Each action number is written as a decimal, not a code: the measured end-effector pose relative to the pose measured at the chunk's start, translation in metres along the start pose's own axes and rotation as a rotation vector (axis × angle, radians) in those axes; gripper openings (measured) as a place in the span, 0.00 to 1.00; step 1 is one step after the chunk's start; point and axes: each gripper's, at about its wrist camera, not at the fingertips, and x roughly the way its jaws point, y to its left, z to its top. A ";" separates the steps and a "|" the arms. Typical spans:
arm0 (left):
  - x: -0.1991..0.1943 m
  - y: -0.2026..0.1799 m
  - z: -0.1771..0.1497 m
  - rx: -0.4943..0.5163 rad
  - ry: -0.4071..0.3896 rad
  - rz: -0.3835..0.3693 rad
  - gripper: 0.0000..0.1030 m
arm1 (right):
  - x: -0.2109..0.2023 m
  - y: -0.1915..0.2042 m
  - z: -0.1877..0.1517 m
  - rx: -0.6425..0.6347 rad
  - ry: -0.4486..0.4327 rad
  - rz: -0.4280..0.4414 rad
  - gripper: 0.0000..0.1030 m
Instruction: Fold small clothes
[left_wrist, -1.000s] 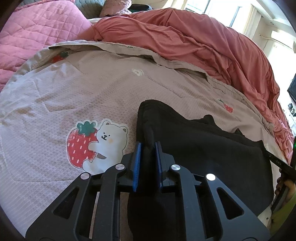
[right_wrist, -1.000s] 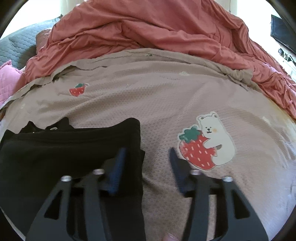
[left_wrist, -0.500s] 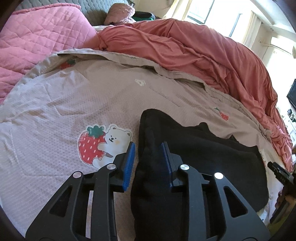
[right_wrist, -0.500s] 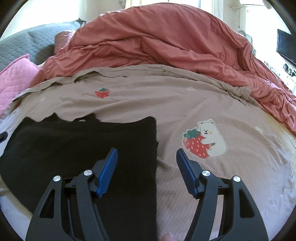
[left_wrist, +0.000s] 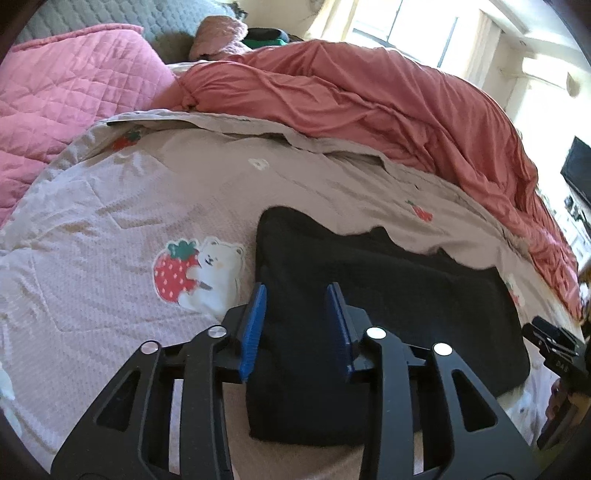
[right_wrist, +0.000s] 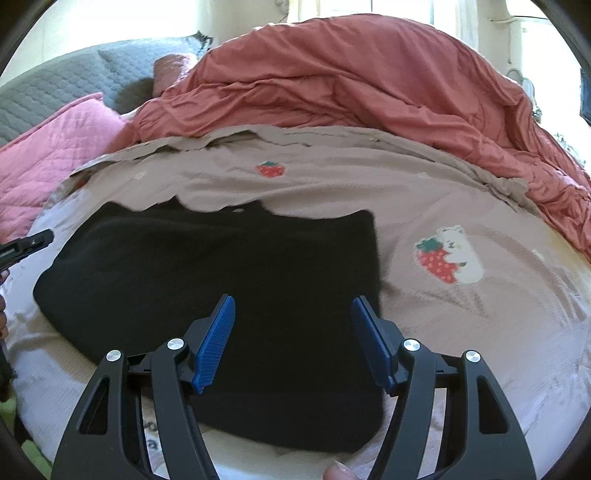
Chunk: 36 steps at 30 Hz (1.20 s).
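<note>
The black garment (left_wrist: 388, 306) lies folded flat on the beige strawberry-print blanket (left_wrist: 110, 221) covering the bed. The left claw (left_wrist: 297, 325) has just been opening; its blue pads stand apart, clear of the garment edge seen between them. The right claw (right_wrist: 293, 339) stands wide apart above the garment's near edge, gripping nothing. A red duvet (right_wrist: 369, 85) is heaped at the far side.

Black garment (left_wrist: 388, 295) on beige strawberry-and-bear bedspread (left_wrist: 110, 221), salmon duvet (left_wrist: 369, 103), pink quilted blanket (left_wrist: 66, 85).
</note>
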 end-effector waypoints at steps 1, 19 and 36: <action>0.000 -0.001 -0.003 0.008 0.009 -0.001 0.30 | 0.001 0.002 -0.002 -0.004 0.007 0.006 0.63; 0.013 0.005 -0.033 0.042 0.151 0.050 0.46 | 0.014 0.012 -0.027 -0.029 0.110 0.017 0.75; -0.009 0.010 -0.020 0.019 0.062 0.037 0.87 | -0.032 0.042 -0.006 -0.072 -0.008 0.071 0.89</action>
